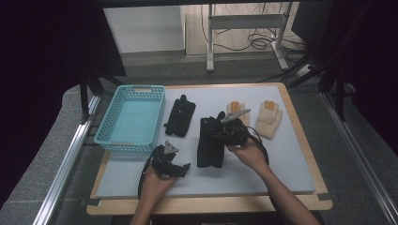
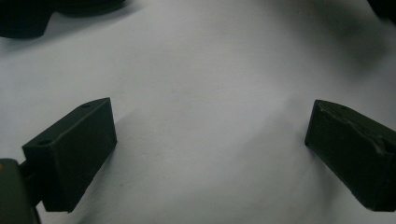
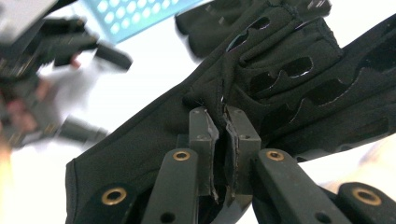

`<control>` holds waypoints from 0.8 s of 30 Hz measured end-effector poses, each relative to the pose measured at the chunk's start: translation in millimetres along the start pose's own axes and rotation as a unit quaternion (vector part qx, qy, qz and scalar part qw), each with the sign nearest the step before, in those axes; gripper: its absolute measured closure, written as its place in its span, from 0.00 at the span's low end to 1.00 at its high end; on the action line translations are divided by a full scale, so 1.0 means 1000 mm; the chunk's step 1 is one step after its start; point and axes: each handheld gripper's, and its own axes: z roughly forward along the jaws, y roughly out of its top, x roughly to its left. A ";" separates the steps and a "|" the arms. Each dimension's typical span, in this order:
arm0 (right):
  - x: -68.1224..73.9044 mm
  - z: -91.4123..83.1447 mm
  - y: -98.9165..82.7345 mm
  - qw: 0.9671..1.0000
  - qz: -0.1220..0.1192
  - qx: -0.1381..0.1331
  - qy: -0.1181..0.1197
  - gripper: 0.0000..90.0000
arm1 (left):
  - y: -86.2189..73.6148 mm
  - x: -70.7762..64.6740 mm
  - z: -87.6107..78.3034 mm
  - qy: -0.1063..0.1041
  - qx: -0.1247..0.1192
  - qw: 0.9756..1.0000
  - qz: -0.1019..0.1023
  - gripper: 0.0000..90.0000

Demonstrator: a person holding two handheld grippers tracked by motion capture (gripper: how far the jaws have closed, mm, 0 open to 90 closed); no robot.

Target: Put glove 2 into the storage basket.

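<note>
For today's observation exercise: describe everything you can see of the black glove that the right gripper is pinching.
The black glove is thin, soft fabric with stitched seams and slotted cut-outs across its back. It lies near the middle of the pale mat, bunched where the right gripper has its jaws shut on a fold of it. Its cuff end stretches flat towards the person.

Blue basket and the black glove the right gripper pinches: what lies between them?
In the high view, a second black glove lies on the white mat between the blue basket and the pinched black glove held by the right gripper.
</note>
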 end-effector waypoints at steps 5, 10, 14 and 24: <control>0.012 0.006 -0.031 1.000 0.005 0.016 0.002 0.89 | 0.000 0.000 0.000 0.000 0.002 1.000 0.001 0.03; 0.012 0.007 -0.041 1.000 0.013 0.000 0.003 0.65 | 0.000 0.000 0.000 0.000 0.002 1.000 0.001 0.03; 0.000 -0.004 -0.034 0.999 0.017 -0.021 -0.017 0.61 | 0.000 0.000 0.000 0.000 0.002 1.000 0.000 0.03; -0.016 0.017 -0.017 0.999 0.022 -0.015 -0.022 0.63 | -0.001 0.003 -0.003 0.027 0.004 0.999 -0.025 0.01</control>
